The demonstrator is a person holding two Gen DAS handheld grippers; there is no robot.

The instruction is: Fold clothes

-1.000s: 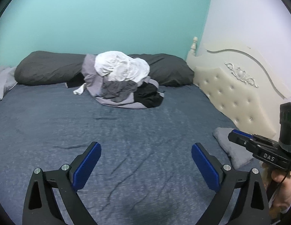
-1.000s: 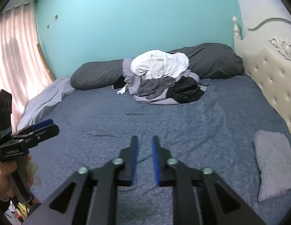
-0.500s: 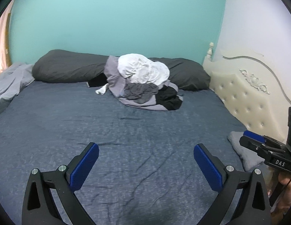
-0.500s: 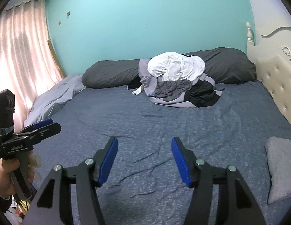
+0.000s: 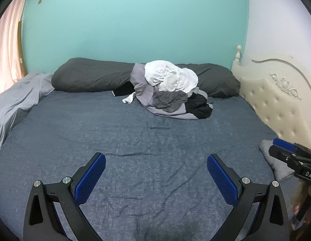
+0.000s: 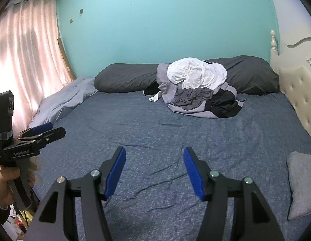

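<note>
Both black blue-padded grippers, left [image 5: 156, 158] and right [image 6: 154, 152], hover spread and empty, tilted down over the blue bedsheet [image 5: 155, 132], crumpled clothes pile [image 5: 171, 92] at twelve o'clock

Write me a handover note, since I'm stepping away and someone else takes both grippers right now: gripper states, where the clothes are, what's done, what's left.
Left gripper: open, empty, over bare blue sheet.
Right gripper: jaws have just been opening, now open with nothing between them, also over bare sheet.
Pile of clothes: unfolded heap at the far side of the bed, against the dark pillows; white garment on top, grey and black ones under it.
Folded grey item: lies by the headboard, to the right gripper's side.
Done: possibly that one grey item.
Left: reach the pile, take the top garment, spread and fold; repeat.
</note>
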